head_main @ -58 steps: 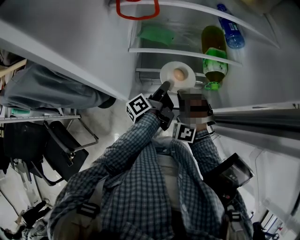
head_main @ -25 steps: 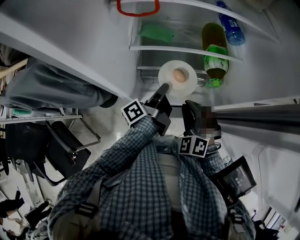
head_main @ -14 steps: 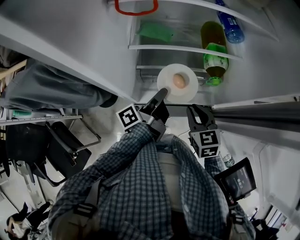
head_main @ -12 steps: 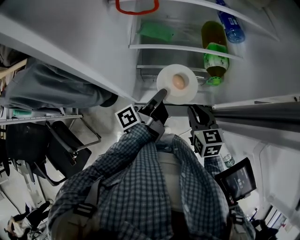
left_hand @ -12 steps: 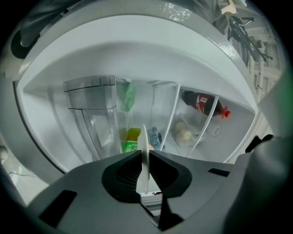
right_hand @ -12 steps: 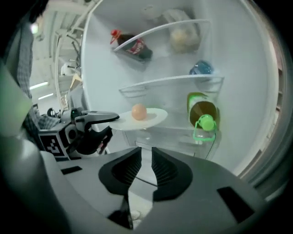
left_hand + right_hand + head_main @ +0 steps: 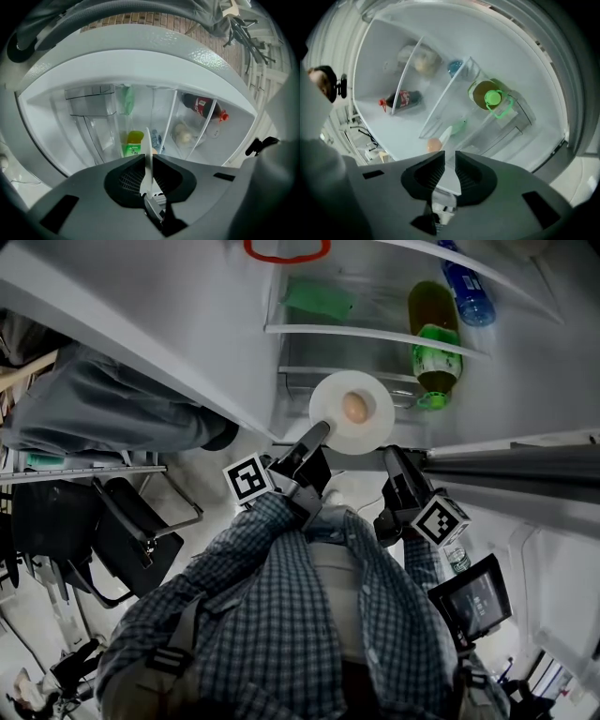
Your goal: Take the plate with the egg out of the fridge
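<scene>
Plate (image 7: 330, 423), one, bearing one egg (image 7: 354, 408), before the fridge shelves (image 7: 375, 334). Left tool (image 7: 319, 430) clamped on its rim at 8 o'clock. Right tool (image 7: 392, 457) at 4 o'clock, jaws slightly apart, empty. Bottles, two: green-capped bottle (image 7: 433, 343) and blue bottle (image 7: 466, 292), between 1 and 2 o'clock.

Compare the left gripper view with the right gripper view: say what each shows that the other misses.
Left only: the left gripper shut on the plate, seen edge-on. Right only: the right gripper, jaws slightly apart and empty, and a bottle's green cap. Both: the plate, the red-capped cola bottle and the fridge shelves.
</scene>
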A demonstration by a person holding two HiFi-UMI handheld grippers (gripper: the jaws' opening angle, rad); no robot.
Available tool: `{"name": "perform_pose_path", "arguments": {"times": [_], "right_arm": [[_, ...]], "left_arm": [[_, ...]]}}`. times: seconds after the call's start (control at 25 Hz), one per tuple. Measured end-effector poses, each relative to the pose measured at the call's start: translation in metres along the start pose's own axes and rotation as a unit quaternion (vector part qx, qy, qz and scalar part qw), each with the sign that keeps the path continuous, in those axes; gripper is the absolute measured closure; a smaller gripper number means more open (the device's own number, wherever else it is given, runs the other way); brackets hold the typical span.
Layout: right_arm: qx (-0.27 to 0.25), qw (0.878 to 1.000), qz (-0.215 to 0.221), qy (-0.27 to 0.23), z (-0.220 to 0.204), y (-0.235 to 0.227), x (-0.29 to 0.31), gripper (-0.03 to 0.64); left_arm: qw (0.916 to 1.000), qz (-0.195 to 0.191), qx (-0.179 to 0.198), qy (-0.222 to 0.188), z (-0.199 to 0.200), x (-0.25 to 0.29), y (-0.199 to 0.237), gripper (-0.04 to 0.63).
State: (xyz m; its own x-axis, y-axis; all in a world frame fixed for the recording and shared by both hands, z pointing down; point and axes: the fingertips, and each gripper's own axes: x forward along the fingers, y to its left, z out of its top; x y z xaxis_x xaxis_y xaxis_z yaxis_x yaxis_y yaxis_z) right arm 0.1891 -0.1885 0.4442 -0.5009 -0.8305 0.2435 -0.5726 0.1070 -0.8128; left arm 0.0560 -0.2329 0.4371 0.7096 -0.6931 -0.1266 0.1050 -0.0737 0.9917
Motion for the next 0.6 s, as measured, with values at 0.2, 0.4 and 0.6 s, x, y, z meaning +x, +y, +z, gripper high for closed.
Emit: {"name": "perform_pose_path", "arguments": {"times": [0.2, 0.4, 0.6], "right_arm": [[0.087, 0.994, 0.060, -0.036, 0.007, 0.010, 0.003, 0.546], [0.118, 0.990, 0.073, -0.039, 0.003, 0.017, 0.011, 0.546], [0.146, 0.984, 0.084, -0.053, -0.004, 0.024, 0.012, 0.546]], "left_arm": [[0.9999, -0.005, -0.005, 0.010, -0.003, -0.003, -0.001, 0.545], [0.9997, -0.011, -0.018, 0.009, -0.003, -0.009, -0.002, 0.545], [0.9996, -0.017, -0.020, 0.011, 0.000, -0.018, -0.004, 0.545]]}}
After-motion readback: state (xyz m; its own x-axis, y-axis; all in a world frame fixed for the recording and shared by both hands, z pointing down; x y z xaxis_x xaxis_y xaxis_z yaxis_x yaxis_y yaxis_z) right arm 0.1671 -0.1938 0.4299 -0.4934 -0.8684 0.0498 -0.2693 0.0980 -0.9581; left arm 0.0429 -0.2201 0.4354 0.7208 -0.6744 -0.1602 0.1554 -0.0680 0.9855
